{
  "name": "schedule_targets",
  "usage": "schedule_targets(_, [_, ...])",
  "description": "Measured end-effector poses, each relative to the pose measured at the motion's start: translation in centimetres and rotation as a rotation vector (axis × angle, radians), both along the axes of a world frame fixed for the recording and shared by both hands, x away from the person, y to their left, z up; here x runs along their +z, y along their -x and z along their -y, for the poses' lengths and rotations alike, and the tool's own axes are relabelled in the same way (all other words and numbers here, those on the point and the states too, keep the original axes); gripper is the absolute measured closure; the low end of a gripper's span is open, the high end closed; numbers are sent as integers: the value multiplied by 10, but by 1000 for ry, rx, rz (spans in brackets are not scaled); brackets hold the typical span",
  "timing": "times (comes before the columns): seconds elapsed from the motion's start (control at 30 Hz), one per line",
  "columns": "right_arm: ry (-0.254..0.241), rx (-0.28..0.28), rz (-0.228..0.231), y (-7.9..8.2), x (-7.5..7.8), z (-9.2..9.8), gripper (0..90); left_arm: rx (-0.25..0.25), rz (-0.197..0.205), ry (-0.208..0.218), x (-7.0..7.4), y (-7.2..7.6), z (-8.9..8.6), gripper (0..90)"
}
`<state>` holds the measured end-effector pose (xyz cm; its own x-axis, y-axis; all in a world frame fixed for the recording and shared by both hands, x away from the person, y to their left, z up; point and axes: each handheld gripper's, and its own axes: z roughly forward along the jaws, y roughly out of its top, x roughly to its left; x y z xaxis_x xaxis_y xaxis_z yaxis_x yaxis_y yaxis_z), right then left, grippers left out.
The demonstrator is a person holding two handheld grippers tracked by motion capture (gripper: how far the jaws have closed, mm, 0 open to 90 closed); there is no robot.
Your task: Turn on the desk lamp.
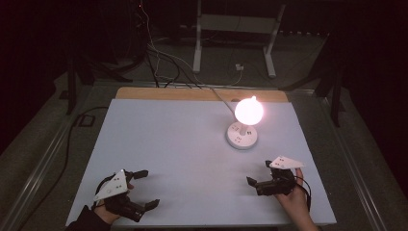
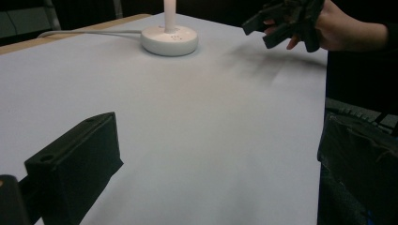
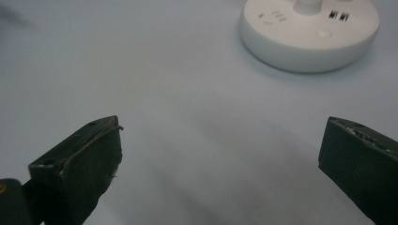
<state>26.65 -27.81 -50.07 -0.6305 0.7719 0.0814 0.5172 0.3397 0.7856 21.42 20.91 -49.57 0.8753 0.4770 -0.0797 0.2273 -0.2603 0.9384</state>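
One lamp (image 1: 245, 122) stands lit on my white table (image 1: 168, 144), toward the far right, its round white base (image 3: 309, 33) flat on the surface and one cable (image 2: 89, 33) running off behind it; my two grippers rest near the front edge, well apart from the lamp; my right gripper (image 1: 260, 174) has its jaws spread wide, holding nothing; my left gripper (image 1: 144, 188) is likewise spread wide and empty.
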Motion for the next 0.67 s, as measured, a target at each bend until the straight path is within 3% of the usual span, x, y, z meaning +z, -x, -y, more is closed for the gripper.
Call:
schedule_targets(0.4, [29, -30, -25, 21, -11, 25, 0, 1, -1, -4, 0, 0, 0, 3])
schedule_targets(0.67, [44, -34, -34, 22, -14, 29, 0, -1, 2, -8, 0, 0, 1, 3])
